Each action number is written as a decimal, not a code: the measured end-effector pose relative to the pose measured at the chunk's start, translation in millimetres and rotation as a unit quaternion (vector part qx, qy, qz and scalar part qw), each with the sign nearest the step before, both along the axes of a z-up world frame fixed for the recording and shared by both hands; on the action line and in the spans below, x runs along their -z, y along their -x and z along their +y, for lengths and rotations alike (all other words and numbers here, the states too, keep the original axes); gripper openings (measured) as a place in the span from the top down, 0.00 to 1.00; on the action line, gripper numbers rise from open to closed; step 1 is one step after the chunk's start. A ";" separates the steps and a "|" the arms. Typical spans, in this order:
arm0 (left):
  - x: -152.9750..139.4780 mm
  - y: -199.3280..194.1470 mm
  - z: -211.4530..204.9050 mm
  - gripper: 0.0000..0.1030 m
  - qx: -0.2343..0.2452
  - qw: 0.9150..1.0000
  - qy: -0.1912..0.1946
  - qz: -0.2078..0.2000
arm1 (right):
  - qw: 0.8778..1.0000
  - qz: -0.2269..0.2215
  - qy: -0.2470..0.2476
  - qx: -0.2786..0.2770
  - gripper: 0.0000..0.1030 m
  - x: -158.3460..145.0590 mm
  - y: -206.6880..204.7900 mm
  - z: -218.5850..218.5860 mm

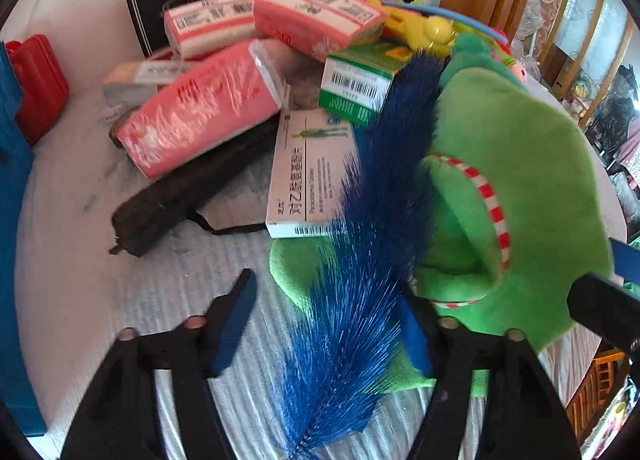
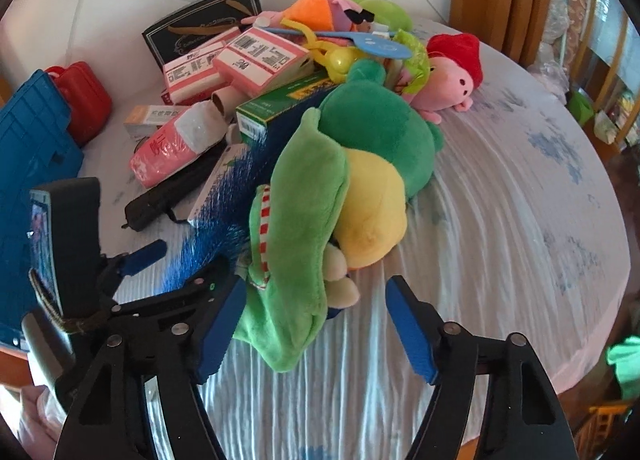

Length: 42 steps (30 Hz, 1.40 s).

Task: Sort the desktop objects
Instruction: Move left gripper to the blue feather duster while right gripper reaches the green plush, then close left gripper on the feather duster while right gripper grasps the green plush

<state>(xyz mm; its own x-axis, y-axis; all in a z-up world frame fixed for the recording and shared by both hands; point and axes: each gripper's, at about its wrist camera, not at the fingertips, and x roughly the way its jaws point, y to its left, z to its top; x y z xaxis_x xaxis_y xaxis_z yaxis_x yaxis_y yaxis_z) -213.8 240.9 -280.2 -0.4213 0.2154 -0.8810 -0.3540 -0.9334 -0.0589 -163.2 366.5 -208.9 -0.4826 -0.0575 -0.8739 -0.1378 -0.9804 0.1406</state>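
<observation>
**Two open tools at a pile of toys and boxes on a cloth-covered counter**

The left tool [image 1: 328, 324] has its two blue-padded fingers spread wide, holding nothing. A blue bristly feather [image 1: 372, 220] lies lengthwise in the gap between them, reaching up over a white medicine box [image 1: 304, 176]. Beside the feather, against the left tool's right finger, rests a green plush toy [image 1: 520, 196] with a red-and-white striped trim.

The right tool [image 2: 316, 324] is also spread wide and holds nothing. The lower end of the green plush toy, with its yellow belly, lies between its fingers, close against the left one.

Behind the toy sits the rest of the pile: pink tissue packs [image 1: 200, 112], a green box [image 1: 360, 84], a folded black umbrella [image 1: 188, 188], a black flask [image 2: 204, 24], a pink plush with a red hat [image 2: 452, 76]. At the counter's [image 2: 500, 200] left edge stand a red case [image 2: 84, 96] and a blue crate [image 2: 32, 148].
</observation>
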 end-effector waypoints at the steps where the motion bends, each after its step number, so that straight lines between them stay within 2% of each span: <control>1: 2.6 0.2 -3.6 0.63 0.002 1.000 -0.012 -0.010 | 1.000 -0.002 0.007 -0.004 0.37 3.0 0.4 -2.4; 2: 3.5 -0.7 -8.3 0.75 0.001 1.000 -0.023 -0.016 | 1.000 -0.006 0.012 -0.008 0.37 6.6 1.3 -5.3; 8: -5.0 -13.8 -50.7 0.76 -0.041 0.999 -0.001 0.013 | 0.999 -0.014 0.029 -0.012 0.35 20.3 4.3 -20.1; 10: -0.8 -10.7 -58.9 0.76 -0.040 0.999 -0.001 0.006 | 0.999 -0.012 0.031 -0.011 0.26 23.5 8.4 -26.0; 12: -0.4 -6.6 -60.6 0.75 -0.031 1.000 0.000 0.004 | 0.999 -0.010 0.032 -0.008 0.23 26.1 14.8 -31.6; 14: -0.6 -4.1 -56.7 0.70 -0.022 1.000 0.004 0.009 | 1.000 0.002 0.022 -0.005 0.25 24.2 19.2 -36.5; 16: 0.8 -0.7 -52.1 0.64 -0.016 1.000 0.008 0.010 | 1.000 0.021 0.011 -0.001 0.33 20.0 22.4 -38.3; 19: 13.0 12.9 -47.5 0.63 -0.009 1.000 0.013 0.004 | 0.999 0.024 0.018 0.013 0.34 25.7 35.7 -30.7; 21: 17.3 17.2 -49.1 0.63 -0.008 1.000 0.009 -0.002 | 0.999 0.010 0.025 0.020 0.34 37.7 45.8 -28.5; 22: 17.4 17.2 -50.5 0.64 -0.008 1.000 0.006 -0.002 | 0.999 0.001 0.028 0.021 0.34 44.1 48.6 -28.1; 24: 13.6 11.7 -56.4 0.75 -0.006 1.000 -0.003 0.006 | 0.999 -0.006 0.024 0.028 0.35 50.3 46.2 -28.8; 26: 9.3 3.9 -64.0 0.76 -0.008 1.000 -0.001 0.008 | 0.999 -0.005 0.032 0.036 0.40 49.3 36.5 -26.2; 31: -8.7 -10.2 -93.1 0.77 -0.040 0.999 -0.021 0.025 | 0.998 0.010 0.047 0.049 0.40 33.9 6.2 -18.8; 35: -16.7 -14.5 -111.7 0.77 -0.061 0.997 -0.018 0.042 | 0.996 0.040 0.063 0.044 0.40 16.8 -11.1 -25.4; 38: -11.4 -11.7 -114.1 0.77 -0.055 0.998 -0.022 0.030 | 0.996 0.060 0.058 0.034 0.40 11.2 -12.8 -36.6; 41: -2.7 -4.4 -106.8 0.77 -0.043 0.998 -0.019 0.029 | 0.996 0.058 0.051 0.039 0.41 22.2 0.6 -39.6; 42: -0.4 0.1 -100.4 0.77 -0.039 0.999 -0.017 0.027 | 0.996 0.054 0.052 0.039 0.47 26.5 6.1 -39.1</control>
<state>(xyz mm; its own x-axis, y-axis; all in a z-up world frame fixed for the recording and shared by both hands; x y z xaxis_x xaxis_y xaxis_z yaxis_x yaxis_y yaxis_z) -213.9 140.6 -279.7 -0.4841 0.2088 -0.8497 -0.2834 -0.9562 -0.0735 -169.3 327.5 -235.4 -0.5806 -0.1041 -0.8075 -0.1918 -0.9464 0.2599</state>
